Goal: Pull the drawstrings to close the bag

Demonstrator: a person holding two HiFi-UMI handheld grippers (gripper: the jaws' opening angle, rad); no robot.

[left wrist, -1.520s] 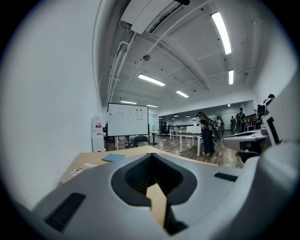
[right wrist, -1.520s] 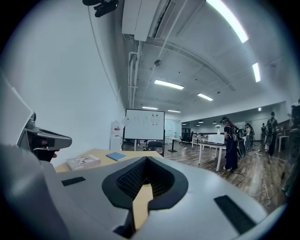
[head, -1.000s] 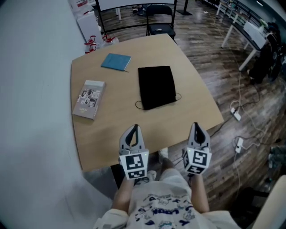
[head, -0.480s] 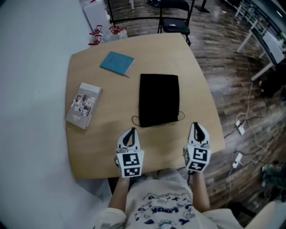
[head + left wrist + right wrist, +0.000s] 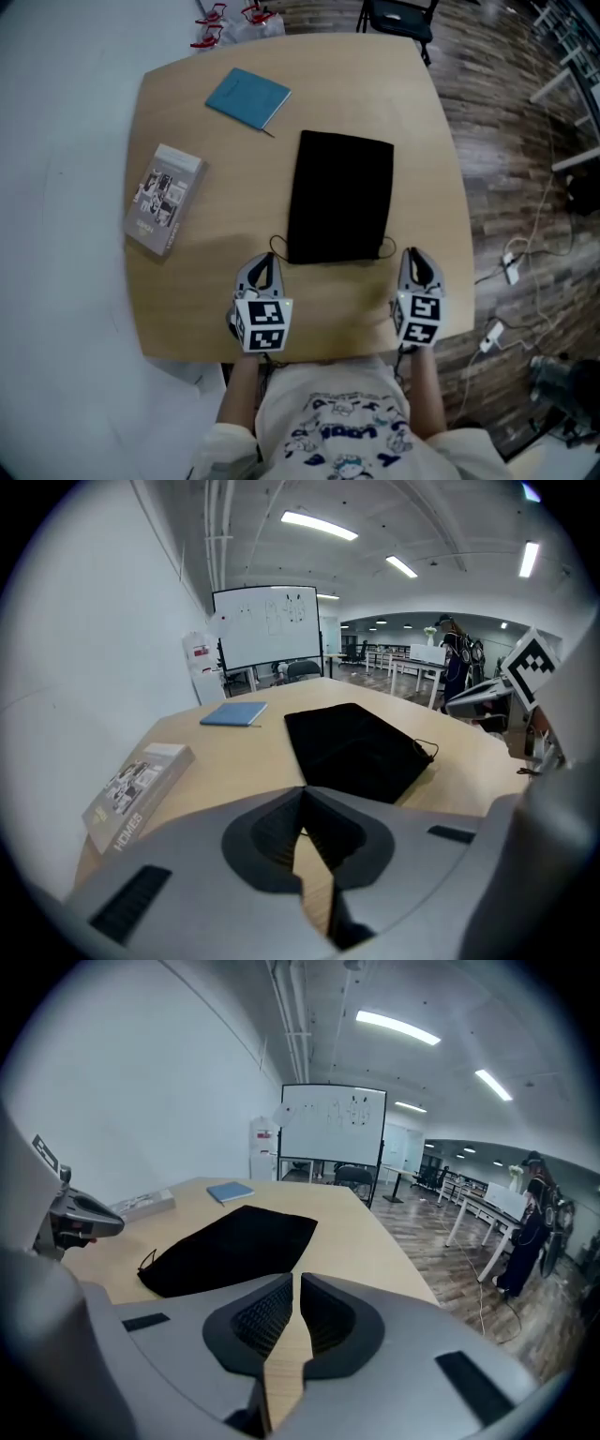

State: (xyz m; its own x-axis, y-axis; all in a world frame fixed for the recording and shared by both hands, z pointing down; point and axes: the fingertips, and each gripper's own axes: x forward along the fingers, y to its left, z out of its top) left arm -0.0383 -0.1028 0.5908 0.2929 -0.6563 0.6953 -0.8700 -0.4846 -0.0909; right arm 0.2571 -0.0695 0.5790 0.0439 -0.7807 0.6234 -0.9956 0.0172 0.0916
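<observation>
Evidently the flat black cloth drawstring bag (image 5: 339,197) is light, soft and limp; it will probably slide on the tan wooden table (image 5: 187,291) if pulled from one side only. Grip the thin left cord loop (image 5: 277,246) and right cord loop (image 5: 386,246) at its near corners. The bag lies mid-table, mouth toward the person. The left gripper (image 5: 264,262) and right gripper (image 5: 413,257) hover just short of it, jaws together, empty. Count: one bag, two loops, two grippers, one blue notebook (image 5: 248,97), one grey printed box (image 5: 161,197).

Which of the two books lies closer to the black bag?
The thin plain blue one, just off the bag's far left corner. The thicker grey one with pictures on its cover lies farther left, near the table edge.
</observation>
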